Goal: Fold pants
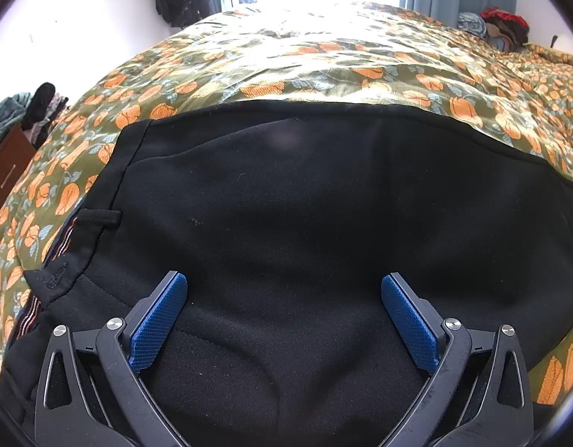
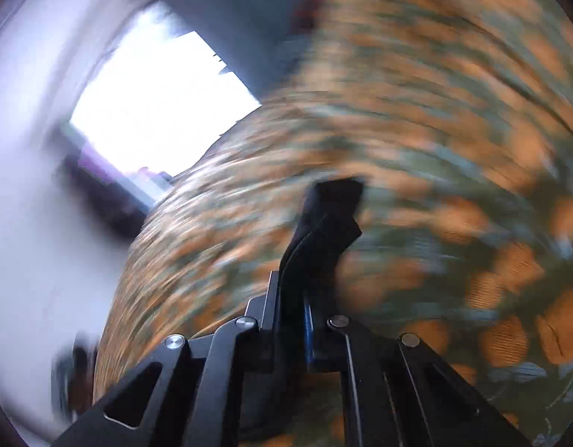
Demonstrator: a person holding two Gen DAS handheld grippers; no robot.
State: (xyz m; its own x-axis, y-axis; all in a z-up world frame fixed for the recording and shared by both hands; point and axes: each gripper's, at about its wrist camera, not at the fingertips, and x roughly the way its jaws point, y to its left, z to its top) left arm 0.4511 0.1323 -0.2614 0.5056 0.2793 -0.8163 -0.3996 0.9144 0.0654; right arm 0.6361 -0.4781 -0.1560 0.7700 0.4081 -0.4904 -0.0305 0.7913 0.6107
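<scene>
Pants [image 1: 305, 223] of black fleece spread flat on flowered bedspread [image 1: 323, 63], waistband and belt loop [image 1: 100, 218] at the left edge, far edge running straight across. Left gripper [image 1: 282, 290] hovering low over the near part of the cloth, blue pads [image 1: 158, 326] splayed wide, nothing between them; contact with the fabric not clear from this angle.

Right gripper [image 2: 290, 298] pinched together on a strip of black fabric [image 2: 323, 231] that stands up out of the jaws, presumably a hem or corner of the same garment, though that link cannot be confirmed. Right wrist view heavily smeared; behind the strip, only streaked orange-and-green bedspread and a bright window [image 2: 156, 104].

Judged as an early-to-middle stage: garment laid out and smoothed, possibly already doubled leg on leg, since only one broad panel shows, but not certain. Probably a fold in hand, one end gripped and carried by the right. Left to do, as far as can be told: laying that end down over the panel, squaring edges, perhaps a further fold to a compact bundle.
</scene>
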